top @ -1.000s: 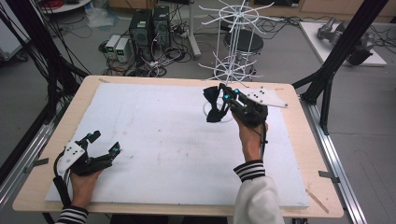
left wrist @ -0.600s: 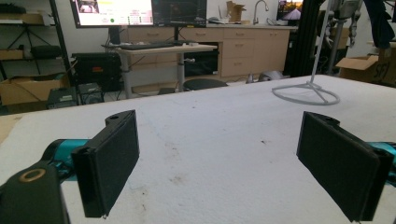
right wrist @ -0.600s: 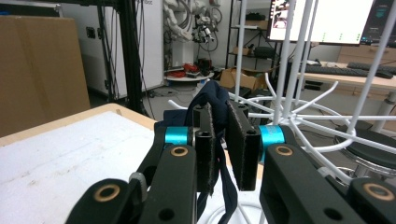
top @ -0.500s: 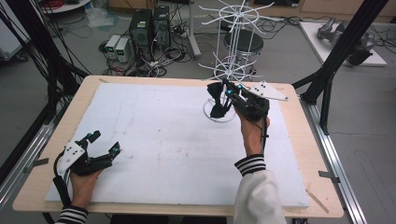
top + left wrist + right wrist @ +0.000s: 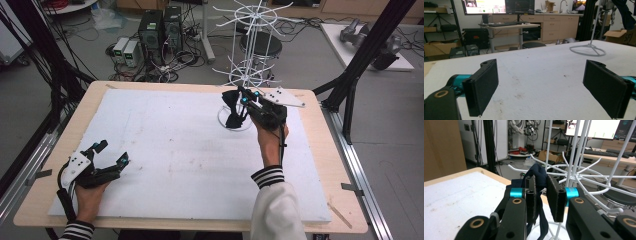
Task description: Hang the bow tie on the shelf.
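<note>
A dark navy cloth (image 5: 537, 173) hangs from between the jaws of my right gripper (image 5: 543, 185), which is shut on it with a narrow gap still showing. In the high view the right gripper (image 5: 234, 101) holds the cloth (image 5: 233, 119) above the ring base of a white wire rack (image 5: 252, 45) at the table's far edge. The rack's hooked arms (image 5: 584, 173) spread just behind the cloth. My left gripper (image 5: 111, 153) rests near the front left corner, jaws wide open (image 5: 546, 85) with nothing between them.
A white foam sheet (image 5: 170, 140) covers the wooden table (image 5: 60, 145). The rack's base ring (image 5: 587, 50) lies far ahead of the left gripper. Black frame posts (image 5: 357, 60) stand at the right, with computers and cables on the floor behind.
The right gripper has edged slightly right and closer to the rack with the cloth in it. The left hand has stayed put.
</note>
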The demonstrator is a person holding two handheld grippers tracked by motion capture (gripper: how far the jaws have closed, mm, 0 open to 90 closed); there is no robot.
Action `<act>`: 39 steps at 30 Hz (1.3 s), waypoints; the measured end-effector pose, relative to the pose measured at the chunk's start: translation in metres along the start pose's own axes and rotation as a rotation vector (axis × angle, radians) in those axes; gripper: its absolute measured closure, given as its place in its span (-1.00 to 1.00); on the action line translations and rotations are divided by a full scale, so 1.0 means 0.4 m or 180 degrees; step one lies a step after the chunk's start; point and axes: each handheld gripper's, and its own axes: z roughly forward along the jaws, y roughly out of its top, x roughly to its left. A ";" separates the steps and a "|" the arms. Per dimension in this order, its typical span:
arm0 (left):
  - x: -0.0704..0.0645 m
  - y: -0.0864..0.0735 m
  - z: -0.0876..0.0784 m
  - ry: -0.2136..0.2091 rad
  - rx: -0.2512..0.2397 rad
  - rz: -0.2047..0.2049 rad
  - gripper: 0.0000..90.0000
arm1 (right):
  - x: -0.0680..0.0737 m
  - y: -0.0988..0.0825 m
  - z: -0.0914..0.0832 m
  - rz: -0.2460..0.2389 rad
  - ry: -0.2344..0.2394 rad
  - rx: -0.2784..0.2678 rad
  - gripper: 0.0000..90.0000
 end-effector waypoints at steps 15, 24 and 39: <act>0.000 0.000 0.001 0.0002 -0.0004 -0.0002 -0.70 | 0.002 0.005 -0.012 -0.0021 -0.0006 -0.0018 0.53; 0.000 0.000 0.001 0.0011 0.0003 -0.0001 -0.70 | 0.025 0.020 -0.061 0.0015 0.0176 -0.0118 -0.36; -0.001 0.000 -0.001 0.0017 0.0004 0.0021 -0.70 | 0.048 -0.060 -0.183 -0.0031 0.0255 -0.0143 -0.75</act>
